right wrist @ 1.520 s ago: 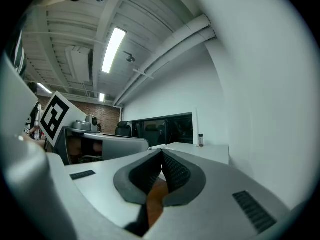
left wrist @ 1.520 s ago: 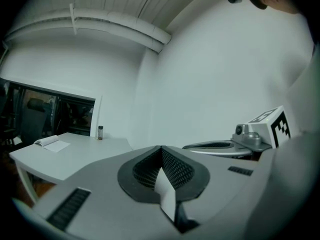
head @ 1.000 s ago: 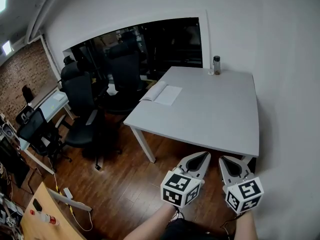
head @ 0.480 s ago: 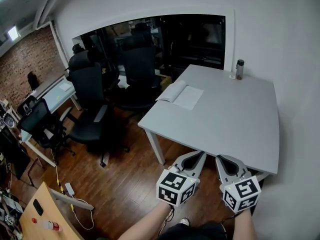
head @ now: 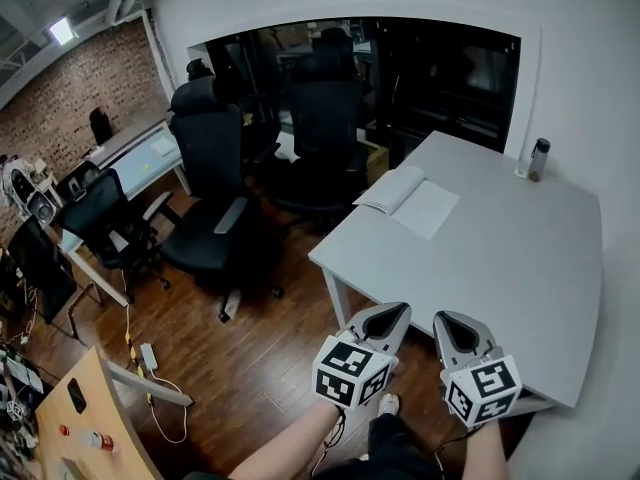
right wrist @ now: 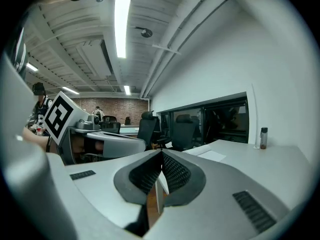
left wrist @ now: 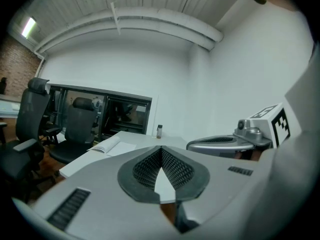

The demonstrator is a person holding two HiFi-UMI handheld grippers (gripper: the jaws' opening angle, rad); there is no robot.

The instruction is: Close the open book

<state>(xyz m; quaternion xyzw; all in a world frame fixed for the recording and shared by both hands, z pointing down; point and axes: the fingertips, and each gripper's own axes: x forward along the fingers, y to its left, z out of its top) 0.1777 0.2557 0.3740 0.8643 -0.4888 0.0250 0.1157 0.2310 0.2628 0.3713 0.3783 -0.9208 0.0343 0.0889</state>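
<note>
Book (head: 408,201): lies open on the table (head: 500,268), near its far left edge, just beside the chairs (head: 215,168).
Bottle (head: 539,159): upright at the far corner, by the wall.
Left gripper (head: 392,313): jaws pressed together, nothing between them.
Right gripper (head: 445,320): the same (tips meeting, empty).
Position: both side by side at the table's near edge, well apart from the book.

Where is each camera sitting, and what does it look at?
Head view: on the head, looking down at table, book, forearms, left gripper, right gripper.
Left gripper view: on that gripper, along its shut jaws toward the table; right gripper at right.
Right gripper view: same, left gripper at left.
Shared: all three show book and bottle.
</note>
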